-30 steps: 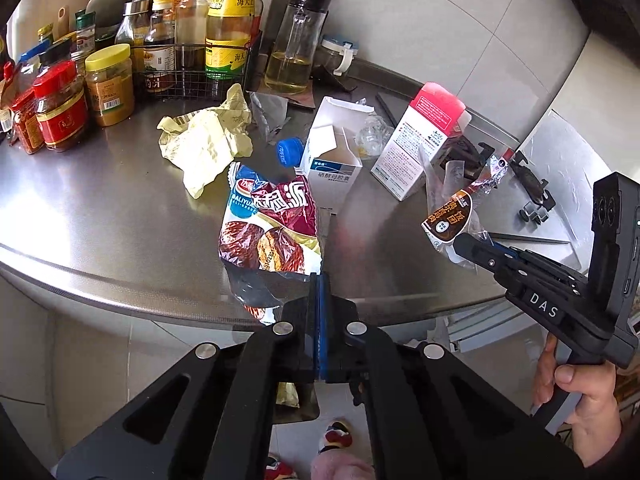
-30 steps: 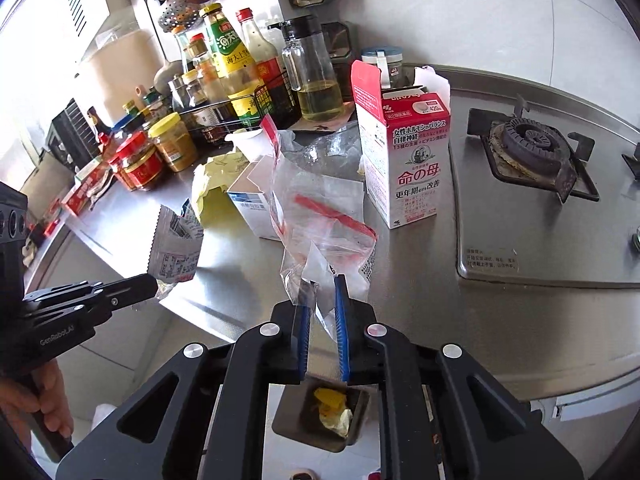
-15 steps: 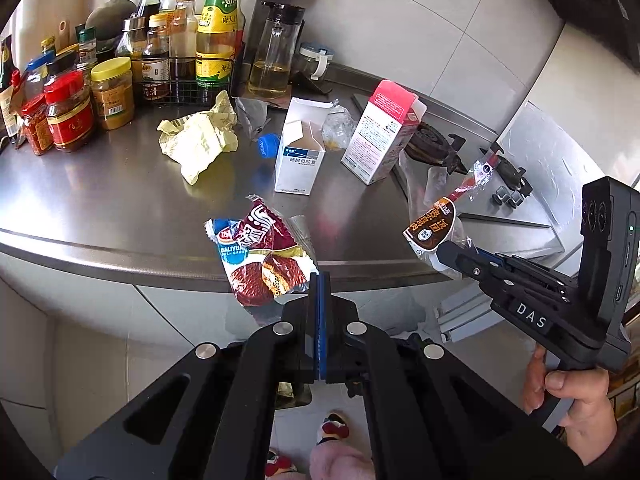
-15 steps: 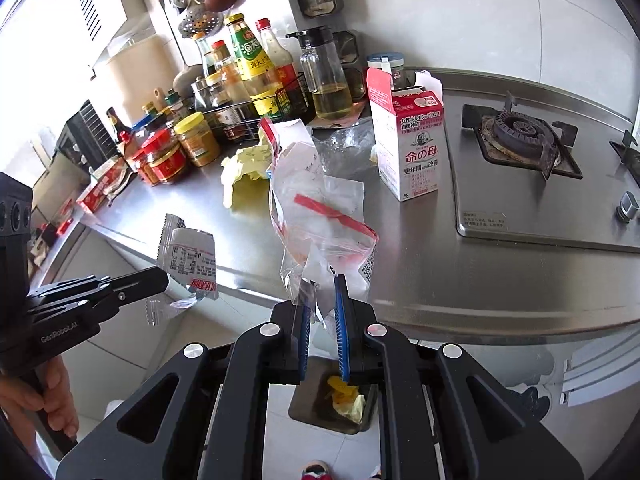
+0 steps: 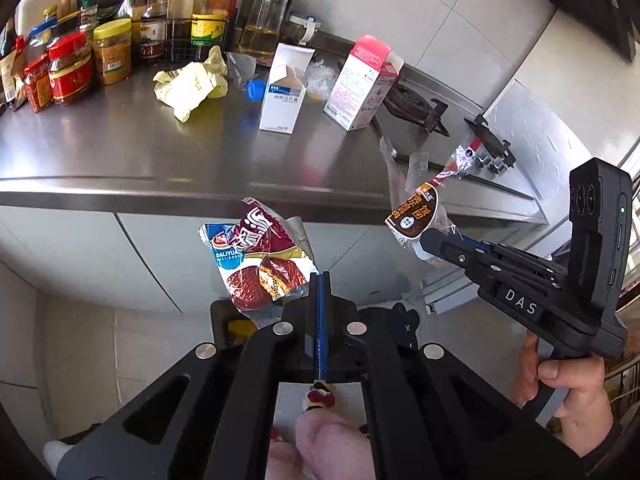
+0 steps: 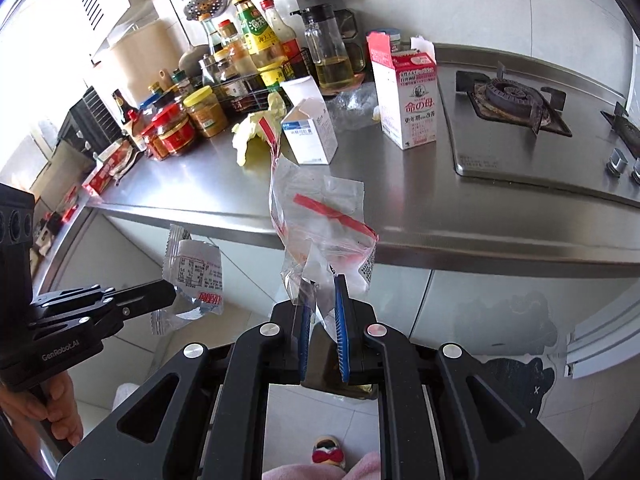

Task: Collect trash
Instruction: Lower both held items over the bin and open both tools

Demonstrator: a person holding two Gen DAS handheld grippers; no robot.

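My left gripper (image 5: 320, 280) is shut on a red and blue chocolate-pie wrapper (image 5: 260, 264), held off the counter above a dark bin (image 5: 228, 328) on the floor. The wrapper's silver back shows in the right wrist view (image 6: 196, 276), with the left gripper (image 6: 170, 292). My right gripper (image 6: 322, 292) is shut on a clear plastic bag with a red strip (image 6: 320, 220), also held past the counter edge. In the left wrist view the right gripper (image 5: 424, 240) holds that bag with its brown label (image 5: 416, 212).
On the steel counter (image 5: 120, 152) stand a white carton (image 5: 284, 92), a pink-and-white carton (image 5: 360, 84), a crumpled yellow wrapper (image 5: 188, 88), a blue cap (image 5: 254, 90), and jars and bottles at the back left (image 5: 112, 48). A gas hob (image 6: 512, 100) is to the right.
Both grippers have pulled back from the counter with their trash and lowered; the wrapper and the bag now hang past the counter edge over the floor bin.
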